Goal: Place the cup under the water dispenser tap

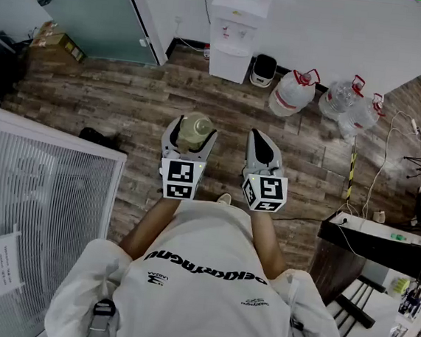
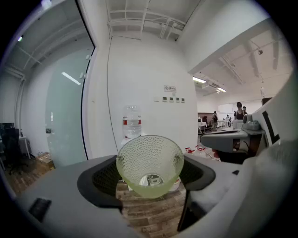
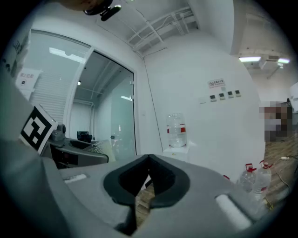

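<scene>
A pale green dimpled glass cup [image 1: 196, 126] sits between the jaws of my left gripper [image 1: 191, 135], which is shut on its sides. In the left gripper view the cup [image 2: 150, 162] lies on its side with the mouth toward the camera, and the black pads [image 2: 100, 179] press on both sides. My right gripper [image 1: 261, 143] is held beside it, shut and empty, with its tips meeting [image 3: 148, 160]. The white water dispenser [image 1: 234, 37] stands against the far wall across the wooden floor, well ahead of both grippers. Its bottle [image 2: 132, 122] shows above the cup.
Large water jugs [image 1: 293, 92] [image 1: 344, 100] and a small white bin [image 1: 263, 70] stand to the right of the dispenser. A glass door [image 1: 78, 3] and a cardboard box [image 1: 57, 41] are to the left. A slatted white panel [image 1: 30, 198] is near left, a dark desk [image 1: 377, 243] near right.
</scene>
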